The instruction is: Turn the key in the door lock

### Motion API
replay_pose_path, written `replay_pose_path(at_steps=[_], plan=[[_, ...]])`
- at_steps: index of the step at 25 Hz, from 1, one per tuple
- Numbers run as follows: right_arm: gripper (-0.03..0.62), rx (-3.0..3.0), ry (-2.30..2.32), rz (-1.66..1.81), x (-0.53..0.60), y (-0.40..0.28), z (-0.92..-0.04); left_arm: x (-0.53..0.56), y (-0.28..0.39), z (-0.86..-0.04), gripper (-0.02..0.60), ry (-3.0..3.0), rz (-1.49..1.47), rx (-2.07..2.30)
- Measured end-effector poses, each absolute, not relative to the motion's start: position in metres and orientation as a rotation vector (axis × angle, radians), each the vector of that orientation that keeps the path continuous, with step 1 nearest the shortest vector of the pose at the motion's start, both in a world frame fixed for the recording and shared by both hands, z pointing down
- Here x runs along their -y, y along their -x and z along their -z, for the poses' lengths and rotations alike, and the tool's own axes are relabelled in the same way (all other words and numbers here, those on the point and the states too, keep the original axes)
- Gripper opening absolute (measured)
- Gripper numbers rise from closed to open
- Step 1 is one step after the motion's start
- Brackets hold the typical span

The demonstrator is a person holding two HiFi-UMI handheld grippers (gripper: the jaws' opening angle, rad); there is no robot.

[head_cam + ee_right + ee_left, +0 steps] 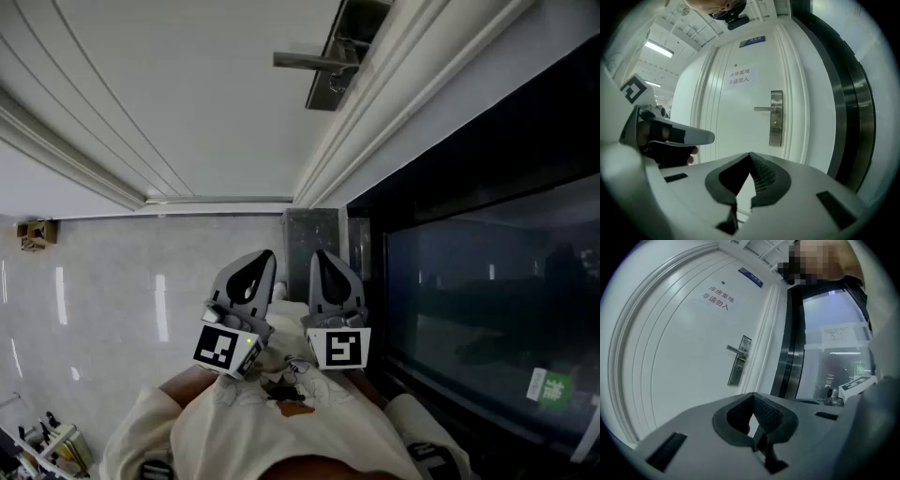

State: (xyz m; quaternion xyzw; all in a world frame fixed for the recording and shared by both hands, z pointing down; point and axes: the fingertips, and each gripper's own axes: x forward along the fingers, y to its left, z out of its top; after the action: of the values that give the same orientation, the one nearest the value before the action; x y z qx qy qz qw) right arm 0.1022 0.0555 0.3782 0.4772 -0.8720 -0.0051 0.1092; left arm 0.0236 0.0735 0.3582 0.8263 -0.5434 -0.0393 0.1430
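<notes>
The left gripper (262,261) hangs well short of the lock plate (325,94) and a little to its left, jaws clenched together on nothing. It sits just beside the right gripper (323,261), and the two could knock together if both advance at once. The right gripper is also well short of the lock plate, roughly in line with it, and its jaws are pressed shut and empty too. That looks like the main risk: if it went in closed it would butt the key or the plate instead of taking hold, so the jaws need to part first. The lever handle (305,62) sticks out from the left side of the lock plate, close above the keyhole in the right gripper view, and a wide gripper body coming in there could catch on it and push it down. On the lock plate itself, the key cannot be made out at this distance, so the aim has to be refined on the way in. A thin key pinched off-centre would probably slip or be twisted askew. To the right of the lock plate, past the door frame, stands the dark glass panel (487,281) — a drift that way would likely strike it.
</notes>
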Motion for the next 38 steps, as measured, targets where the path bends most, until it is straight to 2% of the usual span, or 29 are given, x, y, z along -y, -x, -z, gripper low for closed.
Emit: replay_pose_path(at_steps=[11,22,31,38], plan=[[0.006,2.647,-1.307,-0.068,-0.056,-0.098,-0.379,-0.071,-0.03,-0.357,0.005,-2.361,0.078,1.597],[0.008,2.566,-1.145,-0.07,-0.039,-0.103,-0.423,-0.057,-0.051,-0.388,0.005,-2.335,-0.02,1.561],[0.008,2.491,-1.266,0.068,0.047,-0.072,-0.388,0.03,0.003,-0.374,0.005,-2.317,0.11,1.564],[0.022,2.319,-1.463,0.331,0.119,-0.051,-0.357,0.088,0.034,-0.36,0.005,-2.401,0.185,1.482]])
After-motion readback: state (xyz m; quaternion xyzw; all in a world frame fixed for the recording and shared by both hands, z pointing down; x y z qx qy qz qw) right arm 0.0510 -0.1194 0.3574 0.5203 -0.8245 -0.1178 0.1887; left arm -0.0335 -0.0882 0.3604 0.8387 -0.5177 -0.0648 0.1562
